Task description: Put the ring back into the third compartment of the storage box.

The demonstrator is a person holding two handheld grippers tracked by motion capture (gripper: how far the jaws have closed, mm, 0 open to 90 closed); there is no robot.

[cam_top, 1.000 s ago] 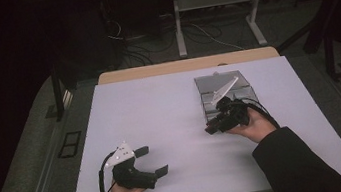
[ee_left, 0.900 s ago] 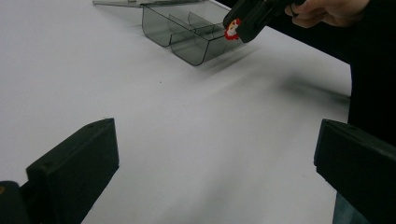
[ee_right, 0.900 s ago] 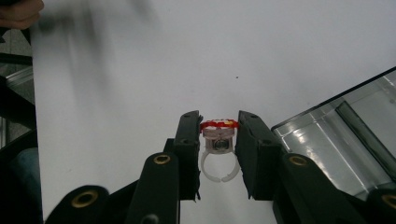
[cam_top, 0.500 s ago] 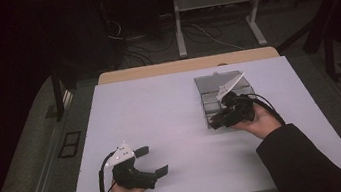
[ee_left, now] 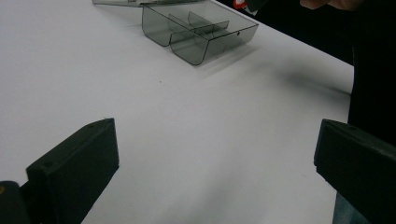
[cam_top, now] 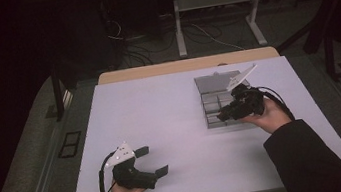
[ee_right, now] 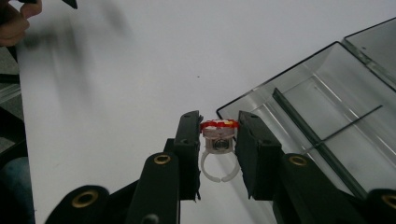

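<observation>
Tabletop (cam_top: 172,121), white amid a dark room, is seen mid-frame; ring (ee_right: 218,140) is clamped by the right hand-held gripper (ee_right: 218,135), while the left hand-held gripper (cam_top: 153,160) is held wide.

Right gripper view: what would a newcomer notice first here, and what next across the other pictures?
First, the small toy ring with a red-and-white top, clamped between the right gripper's black jaws just beside the near corner of the clear compartment box. In the high view, that box lies open on the white table's far right side. The left gripper rests near the front edge, jaws wide open with nothing between them.
</observation>
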